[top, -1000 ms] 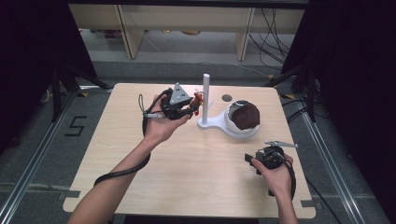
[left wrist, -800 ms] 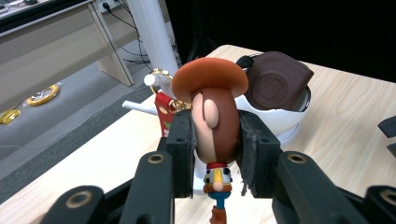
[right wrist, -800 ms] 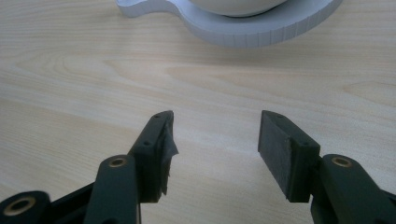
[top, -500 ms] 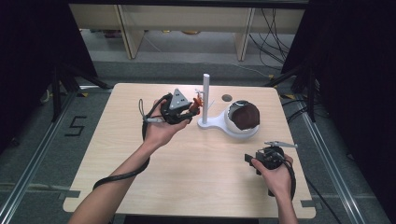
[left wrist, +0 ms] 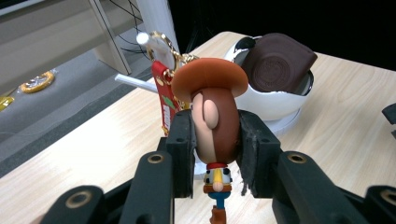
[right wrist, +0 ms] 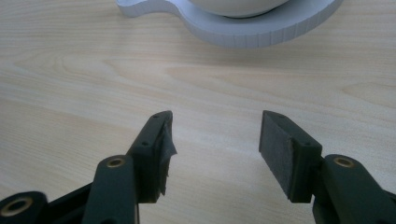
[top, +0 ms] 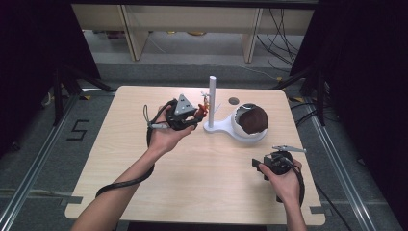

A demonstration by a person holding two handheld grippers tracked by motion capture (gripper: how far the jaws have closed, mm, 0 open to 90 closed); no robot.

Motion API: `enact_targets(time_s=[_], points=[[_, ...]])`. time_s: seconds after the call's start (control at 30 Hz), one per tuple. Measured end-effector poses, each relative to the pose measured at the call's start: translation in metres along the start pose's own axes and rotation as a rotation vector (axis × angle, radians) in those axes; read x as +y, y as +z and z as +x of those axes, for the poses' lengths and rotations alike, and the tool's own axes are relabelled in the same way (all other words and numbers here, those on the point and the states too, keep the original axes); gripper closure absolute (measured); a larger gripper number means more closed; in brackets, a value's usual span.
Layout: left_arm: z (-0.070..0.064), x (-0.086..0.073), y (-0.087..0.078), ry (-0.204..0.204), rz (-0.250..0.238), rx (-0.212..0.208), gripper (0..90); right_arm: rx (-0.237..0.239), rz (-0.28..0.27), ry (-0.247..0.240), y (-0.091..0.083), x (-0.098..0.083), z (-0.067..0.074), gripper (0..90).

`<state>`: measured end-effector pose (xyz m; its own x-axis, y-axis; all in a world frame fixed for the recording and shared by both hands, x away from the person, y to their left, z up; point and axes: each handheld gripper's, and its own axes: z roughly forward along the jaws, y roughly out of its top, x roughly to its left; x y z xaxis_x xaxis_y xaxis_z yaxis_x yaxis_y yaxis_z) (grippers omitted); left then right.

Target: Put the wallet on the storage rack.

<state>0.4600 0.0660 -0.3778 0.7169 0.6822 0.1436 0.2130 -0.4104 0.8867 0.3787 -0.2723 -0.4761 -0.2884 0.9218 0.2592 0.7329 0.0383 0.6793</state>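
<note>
Risk entry: cowboy figurine keychain [left wrist: 212,126], pinched by the head in the left claw [left wrist: 215,149] beside the white stand's post [top: 211,98], may swing and miss its peg or slip out; right claw [right wrist: 212,149] open, empty, over the bench [top: 120,144].

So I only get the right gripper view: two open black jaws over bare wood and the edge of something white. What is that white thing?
Observer: A white stand with an upright post; its bowl holds a dark brown wallet.
Operator: And the other hand?
Observer: The left gripper is shut on the head of a cowboy figure keychain, close beside the post.
Operator: Anything attached to that figure?
Observer: A red strap and a gold ring hang behind it, toward the post.
</note>
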Motion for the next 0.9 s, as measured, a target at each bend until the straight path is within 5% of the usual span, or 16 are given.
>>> enact_targets(time_s=[0.17,0.9], points=[[0.001,-0.003,0.002,0.010,0.020,-0.002,67.6,-0.027,0.007,-0.008,-0.001,0.000,0.000,45.1],[0.006,-0.018,0.021,-0.023,0.068,0.010,67.4,-0.010,-0.005,0.005,-0.001,0.000,-0.001,44.7]])
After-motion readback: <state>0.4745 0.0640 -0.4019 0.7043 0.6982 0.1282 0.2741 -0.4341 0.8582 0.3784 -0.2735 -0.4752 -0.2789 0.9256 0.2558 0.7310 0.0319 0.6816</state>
